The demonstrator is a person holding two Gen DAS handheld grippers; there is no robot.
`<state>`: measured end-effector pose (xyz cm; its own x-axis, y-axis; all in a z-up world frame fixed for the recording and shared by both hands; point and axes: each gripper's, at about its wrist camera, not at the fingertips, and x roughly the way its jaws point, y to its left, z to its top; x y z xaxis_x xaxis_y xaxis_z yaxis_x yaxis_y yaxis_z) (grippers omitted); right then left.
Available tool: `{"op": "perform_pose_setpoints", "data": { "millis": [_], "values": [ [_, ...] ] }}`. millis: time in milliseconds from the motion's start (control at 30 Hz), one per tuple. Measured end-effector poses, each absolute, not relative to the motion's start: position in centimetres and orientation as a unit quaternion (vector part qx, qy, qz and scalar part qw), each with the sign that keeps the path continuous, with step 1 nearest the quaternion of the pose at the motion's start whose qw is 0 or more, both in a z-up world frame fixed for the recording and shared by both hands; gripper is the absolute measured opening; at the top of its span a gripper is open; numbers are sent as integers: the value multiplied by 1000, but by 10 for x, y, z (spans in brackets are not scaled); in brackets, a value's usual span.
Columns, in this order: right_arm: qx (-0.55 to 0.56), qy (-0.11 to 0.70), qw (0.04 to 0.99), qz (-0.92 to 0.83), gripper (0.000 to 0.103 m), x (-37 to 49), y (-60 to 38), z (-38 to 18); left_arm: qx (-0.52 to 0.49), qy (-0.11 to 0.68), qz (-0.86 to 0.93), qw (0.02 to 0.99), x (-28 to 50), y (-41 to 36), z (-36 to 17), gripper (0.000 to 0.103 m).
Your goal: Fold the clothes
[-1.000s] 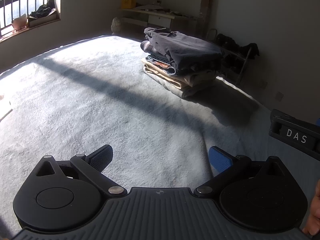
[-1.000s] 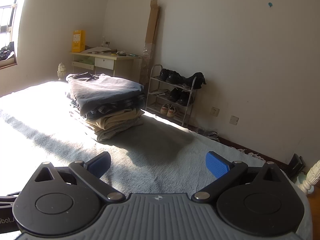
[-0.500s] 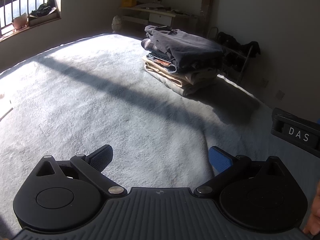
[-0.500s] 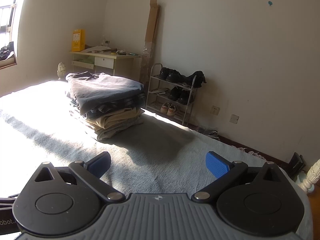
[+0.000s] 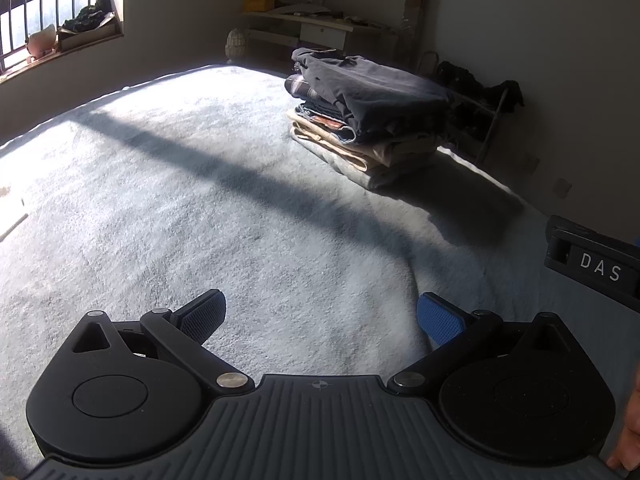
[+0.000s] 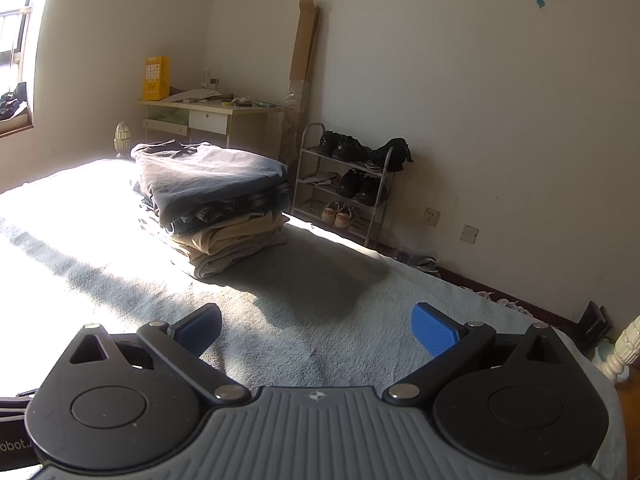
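Note:
A stack of folded clothes [image 5: 368, 120], dark garment on top and beige ones below, rests on the grey blanket [image 5: 200, 208] at the far right of the bed. The right wrist view has the same stack [image 6: 212, 200] at left centre. My left gripper [image 5: 322, 318] is open over bare blanket, nothing between its blue pads, well short of the stack. My right gripper [image 6: 316, 328] is open too, empty, above the blanket's shaded part. The right gripper's body [image 5: 596, 264], marked DAS, shows at the left view's right edge.
Beyond the bed stand a desk [image 6: 212, 114], a shoe rack [image 6: 348, 188] by the wall and a tall cardboard box [image 6: 302, 60]. A barred window [image 5: 40, 12] is on the left. A bedpost [image 6: 624, 344] marks the near right corner. A hand [image 5: 628, 452] grips the left tool.
Both grippers have stayed open and empty. The left view has drifted slightly, with the stack a little higher and further right in frame; the right view has barely shifted.

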<state>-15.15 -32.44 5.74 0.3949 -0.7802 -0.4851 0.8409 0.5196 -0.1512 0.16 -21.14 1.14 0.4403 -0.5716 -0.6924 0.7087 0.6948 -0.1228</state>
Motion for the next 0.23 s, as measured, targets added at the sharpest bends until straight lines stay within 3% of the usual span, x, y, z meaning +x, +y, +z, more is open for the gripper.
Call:
{"op": "perform_pose_setpoints", "data": {
  "millis": [233],
  "values": [
    [61, 259, 833, -485, 103, -151, -326, 56, 95, 369, -377, 844, 2, -212, 11, 103]
  ]
}}
